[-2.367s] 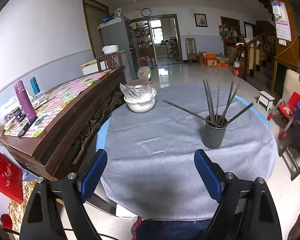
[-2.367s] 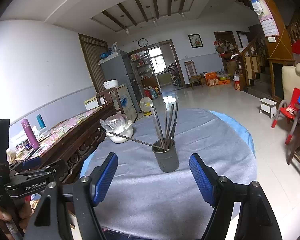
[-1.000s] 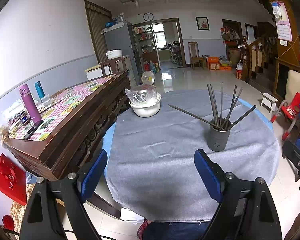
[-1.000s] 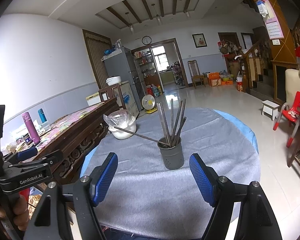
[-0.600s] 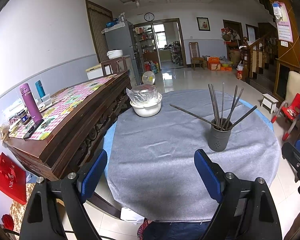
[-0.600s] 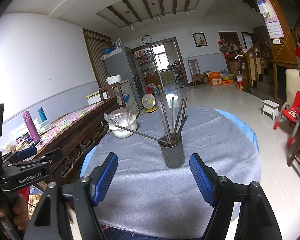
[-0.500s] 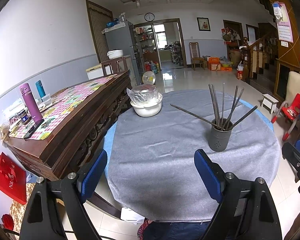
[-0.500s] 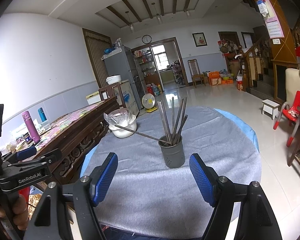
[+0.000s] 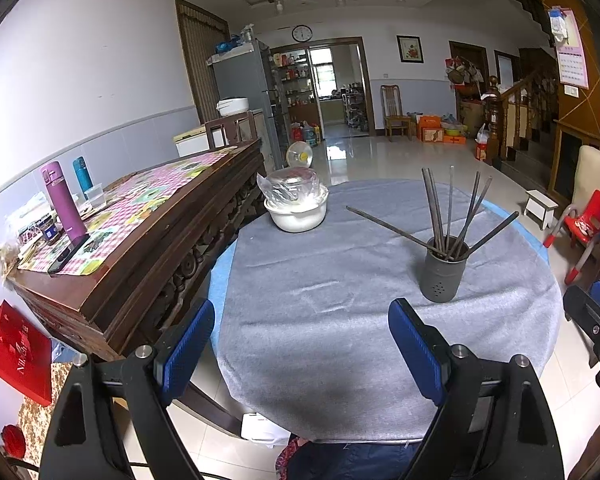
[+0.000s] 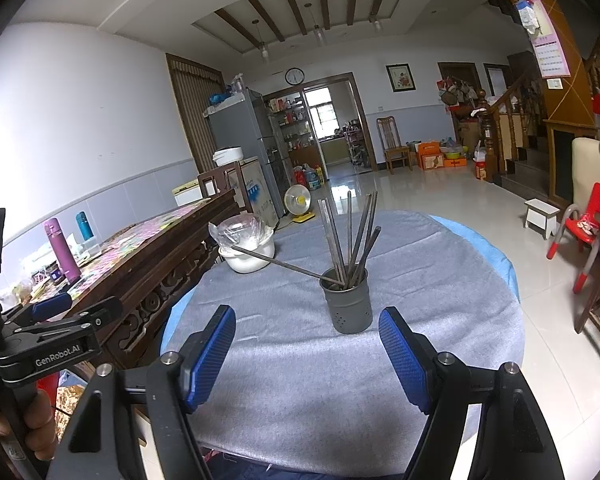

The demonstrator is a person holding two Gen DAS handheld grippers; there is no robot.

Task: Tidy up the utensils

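Grey cloth covers the round bench (image 9: 340, 320), loose at the edge: a snag could drag everything. White pot (image 9: 298, 216) sits well apart at the far left. Dark holder (image 10: 346, 304) stands mid-bench with chopsticks (image 10: 350, 236) splayed; one leans far out, so a bump likely tips the holder. Left hand-held gripper (image 9: 300, 352) and right hand-held gripper (image 10: 306, 352) both spread, empty.
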